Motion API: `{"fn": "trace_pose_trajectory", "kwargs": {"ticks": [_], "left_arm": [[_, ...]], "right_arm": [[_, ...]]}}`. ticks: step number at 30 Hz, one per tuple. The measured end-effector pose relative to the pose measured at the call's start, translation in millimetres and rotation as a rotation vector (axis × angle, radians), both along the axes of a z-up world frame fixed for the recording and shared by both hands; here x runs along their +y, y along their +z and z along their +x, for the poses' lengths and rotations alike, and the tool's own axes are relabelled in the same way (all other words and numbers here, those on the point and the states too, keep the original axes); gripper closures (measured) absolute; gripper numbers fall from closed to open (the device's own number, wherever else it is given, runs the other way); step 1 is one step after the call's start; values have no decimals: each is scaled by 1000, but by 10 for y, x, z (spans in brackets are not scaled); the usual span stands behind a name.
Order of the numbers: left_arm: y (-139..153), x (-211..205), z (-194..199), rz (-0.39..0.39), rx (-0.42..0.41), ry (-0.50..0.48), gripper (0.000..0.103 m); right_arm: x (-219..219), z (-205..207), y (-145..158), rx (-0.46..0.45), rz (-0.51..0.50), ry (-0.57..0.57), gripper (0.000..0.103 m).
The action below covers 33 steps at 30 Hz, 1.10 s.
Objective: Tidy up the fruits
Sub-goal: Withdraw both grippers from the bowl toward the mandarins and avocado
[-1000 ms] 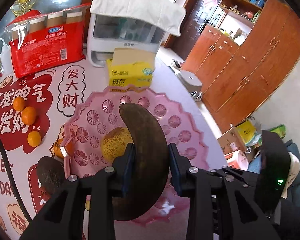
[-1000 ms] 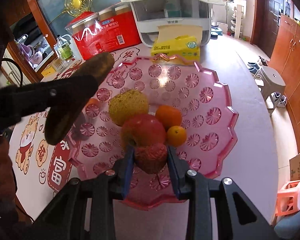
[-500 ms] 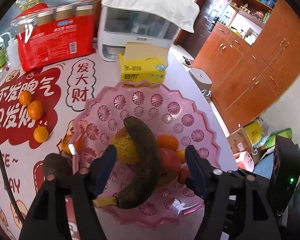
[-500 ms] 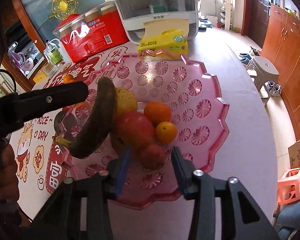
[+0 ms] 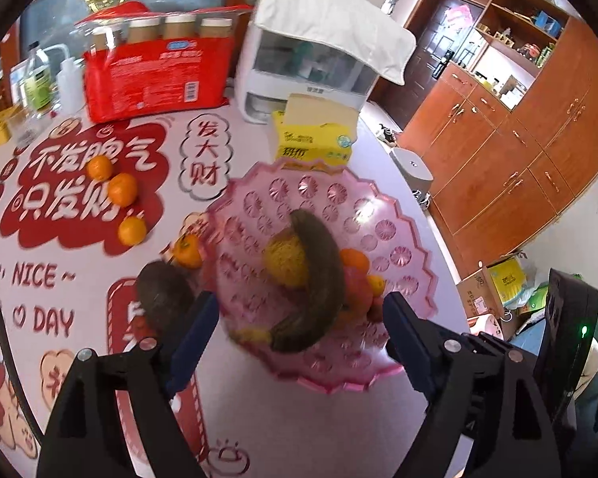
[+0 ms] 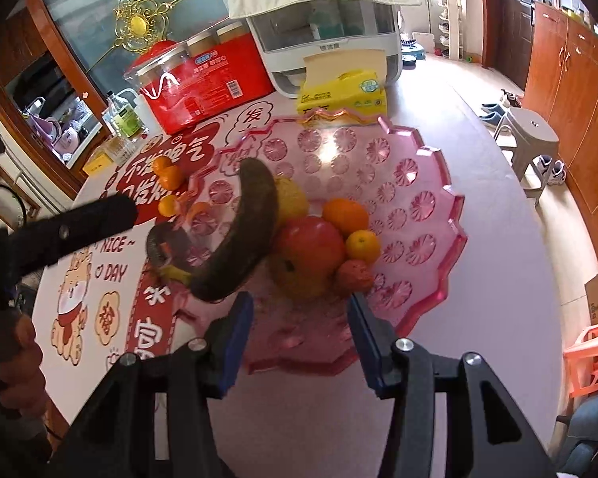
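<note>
Now banana (image 5: 319, 279) inside pink tray (image 5: 402, 235)

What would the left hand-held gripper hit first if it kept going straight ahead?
Probably the brown banana lying across the fruit in the pink tray, which sits between the open left hand-held gripper's fingers; depth is hard to judge.

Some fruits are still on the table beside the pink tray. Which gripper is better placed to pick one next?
Probably the left gripper: open, empty, with the dark fruit beside its finger. The right gripper, also open, faces the pink tray.
</note>
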<state>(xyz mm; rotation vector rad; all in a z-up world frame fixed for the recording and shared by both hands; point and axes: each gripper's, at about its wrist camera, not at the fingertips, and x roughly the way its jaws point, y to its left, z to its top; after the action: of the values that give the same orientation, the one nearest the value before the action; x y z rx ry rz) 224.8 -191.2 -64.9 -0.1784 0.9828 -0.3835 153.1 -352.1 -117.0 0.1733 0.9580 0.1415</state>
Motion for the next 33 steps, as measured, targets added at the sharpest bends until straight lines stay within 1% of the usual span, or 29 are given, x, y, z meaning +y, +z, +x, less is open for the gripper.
{"fn": "trace_pose_trajectory", "kwargs": {"ticks": [4,11,16,23,28,33], "left_arm": [[-10,250,-172,-24,18,33,19],[-49,650,-397,-32,49,82,18],[-123,871,-506,12,90,70,18],[-145,1217,-568,68,120,28,17],[-123,1499,-523,119,133,-8,16],[-84,1752,-365,169,139,-64,15]], "right_arm": [[93,-93,22,2,30,5,53],[372,-236,9,30,75,28,53],[641,-363,-55,50,80,44,53],[993,-436,-135,77,118,19,53],[1286,-423,-150,79,137,-15,53],[1573,-416,-201,83,152,-70,53]]}}
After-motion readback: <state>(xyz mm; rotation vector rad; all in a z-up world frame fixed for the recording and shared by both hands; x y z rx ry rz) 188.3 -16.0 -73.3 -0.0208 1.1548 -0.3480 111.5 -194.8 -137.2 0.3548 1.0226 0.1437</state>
